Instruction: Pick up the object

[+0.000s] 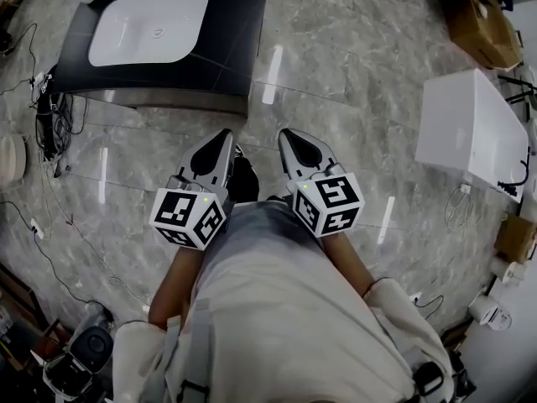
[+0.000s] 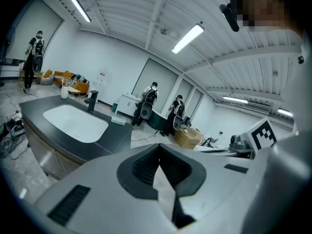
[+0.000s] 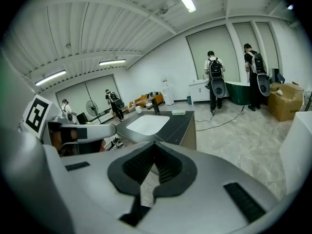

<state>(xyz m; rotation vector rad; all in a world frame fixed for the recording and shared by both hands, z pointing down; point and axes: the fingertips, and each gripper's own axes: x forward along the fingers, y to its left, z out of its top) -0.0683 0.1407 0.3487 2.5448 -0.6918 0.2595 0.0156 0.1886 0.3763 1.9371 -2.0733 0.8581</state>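
Left gripper (image 1: 225,137): jaws together, nothing held.
Right gripper (image 1: 285,134): jaws together, nothing held.
Ahead: dark counter (image 1: 226,61), white basin (image 1: 147,28).

A white basin (image 1: 148,25) is set into the dark bench (image 1: 226,65), while a white cabinet (image 1: 470,128), a cardboard box (image 1: 485,28) and tangled cables (image 1: 50,124) are seen on the marble floor (image 1: 352,74).

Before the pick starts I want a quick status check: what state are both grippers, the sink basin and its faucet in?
Left gripper: shut, fingers meeting at the tips, nothing between them.
Right gripper: shut, fingers together, empty.
Sink basin: empty, no water visible in it.
Faucet: no stream visible.
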